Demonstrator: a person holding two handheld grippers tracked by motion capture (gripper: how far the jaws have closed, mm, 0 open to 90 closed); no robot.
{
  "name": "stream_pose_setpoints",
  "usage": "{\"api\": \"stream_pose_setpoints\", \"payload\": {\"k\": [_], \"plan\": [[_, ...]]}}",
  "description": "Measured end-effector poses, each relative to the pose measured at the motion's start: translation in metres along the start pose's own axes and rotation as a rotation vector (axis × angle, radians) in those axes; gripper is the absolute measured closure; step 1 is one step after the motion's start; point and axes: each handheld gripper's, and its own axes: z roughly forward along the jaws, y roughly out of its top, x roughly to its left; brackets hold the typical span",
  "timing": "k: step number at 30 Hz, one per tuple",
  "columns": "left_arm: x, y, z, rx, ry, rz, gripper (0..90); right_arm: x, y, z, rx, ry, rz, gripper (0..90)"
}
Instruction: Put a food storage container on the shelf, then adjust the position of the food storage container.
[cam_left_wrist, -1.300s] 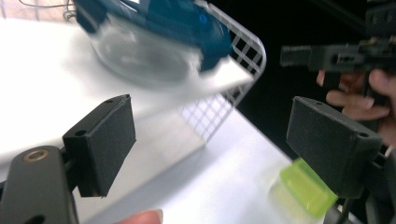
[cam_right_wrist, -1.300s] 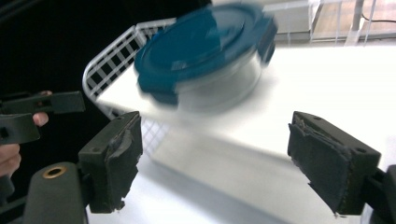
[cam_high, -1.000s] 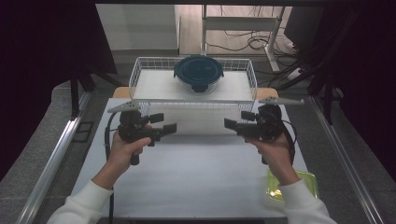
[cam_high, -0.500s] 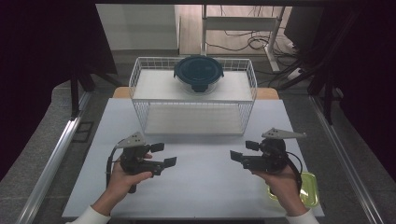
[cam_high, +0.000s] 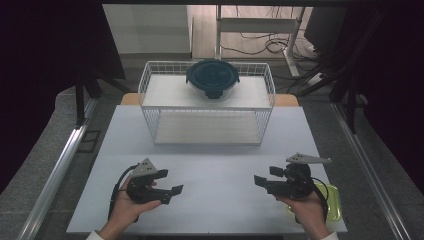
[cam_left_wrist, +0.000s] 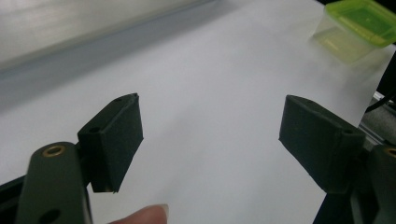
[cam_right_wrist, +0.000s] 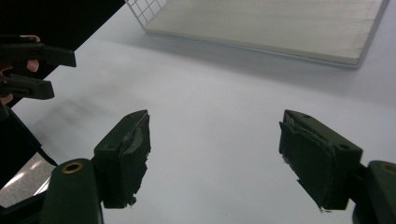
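Observation:
My left gripper (cam_high: 169, 181) hovers low over the white table (cam_high: 215, 160) at the near left, pointing right. Its jaws are open with nothing between them (cam_left_wrist: 210, 140). My right gripper (cam_high: 263, 176) hangs at the near right, pointing left toward the other. It is open too (cam_right_wrist: 215, 154); its jaws have just been closing a little with nothing between them. A round glass container with a dark blue lid (cam_high: 212, 77) sits on the top shelf of a white wire rack (cam_high: 207, 111) at the far middle.
A green-lidded clear box (cam_high: 334, 202) lies at the table's near right corner, under my right hand, also seen as the green box (cam_left_wrist: 359, 25). The rack's lower shelf (cam_right_wrist: 261, 28) is bare. Metal rails run along both table sides.
Both hands have dropped from just in front of the rack toward the near edge of the table and now sit lower, still facing each other.

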Motion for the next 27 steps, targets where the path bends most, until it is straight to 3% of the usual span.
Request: {"api": "stream_pose_setpoints", "payload": {"k": [2,10,23,27], "plan": [[-0.001,-0.001,-0.002,-0.002,0.012,0.008,21.4,-0.001,-0.002,-0.001,0.008,-0.019,-0.018,25.6],[-0.001,-0.005,0.002,0.035,0.084,0.036,21.2,-0.007,-0.009,0.000,0.032,-0.020,-0.008,26.9],[0.002,-0.007,0.002,0.041,0.103,0.011,19.5,-0.012,-0.007,-0.007,0.029,-0.034,0.003,33.3],[0.003,-0.007,0.005,0.048,0.095,0.007,19.0,-0.017,-0.011,-0.017,0.034,-0.077,0.008,40.0]]}}
